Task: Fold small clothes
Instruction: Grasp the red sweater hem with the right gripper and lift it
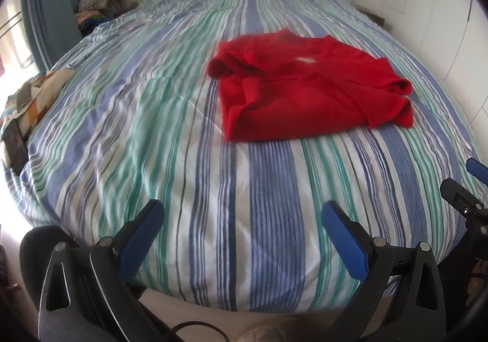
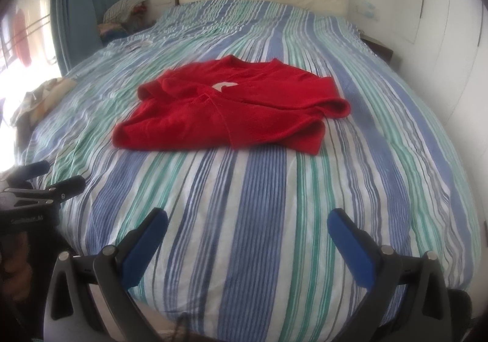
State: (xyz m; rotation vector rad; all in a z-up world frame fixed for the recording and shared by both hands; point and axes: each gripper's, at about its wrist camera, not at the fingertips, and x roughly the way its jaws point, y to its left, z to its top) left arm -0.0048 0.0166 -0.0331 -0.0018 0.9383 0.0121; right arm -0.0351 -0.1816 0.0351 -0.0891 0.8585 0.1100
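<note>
Hovering low over near edge of blue, green and white striped duvet (image 1: pixel 268 189), left gripper (image 1: pixel 244 220) points forward along bed, blue-padded jaws wide apart, nothing between them. Right gripper (image 2: pixel 247 229) level alongside, same heading, jaws likewise spread and empty. Crumpled red knitted top (image 1: pixel 308 88) lies flat on duvet well ahead of both jaw pairs: forward and right of left jaws, forward and slightly left of right jaws. White label (image 2: pixel 224 86) shows at neckline.
</note>
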